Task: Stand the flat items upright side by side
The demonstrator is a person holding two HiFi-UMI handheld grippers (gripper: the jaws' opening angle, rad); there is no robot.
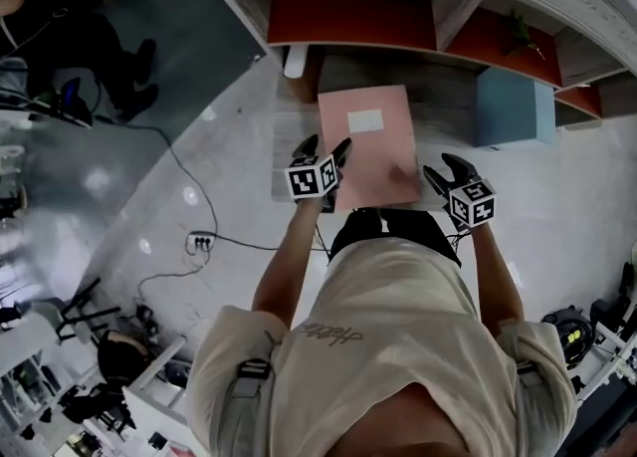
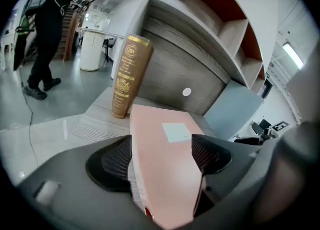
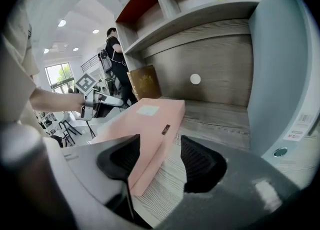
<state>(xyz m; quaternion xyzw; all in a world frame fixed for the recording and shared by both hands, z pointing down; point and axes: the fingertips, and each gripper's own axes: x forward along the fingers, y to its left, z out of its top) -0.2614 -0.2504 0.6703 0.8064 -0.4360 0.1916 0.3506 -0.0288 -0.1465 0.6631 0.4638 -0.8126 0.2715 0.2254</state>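
pink box [image 1: 366, 141] lies flat just left of the blue box [image 1: 513, 107], long axis running away from the person. left gripper [image 1: 326, 153] clamps its near corner farthest from the blue box. right gripper [image 1: 440, 169], jaws apart and empty, sits beside the corner nearer it, so the left probably tips it upright.
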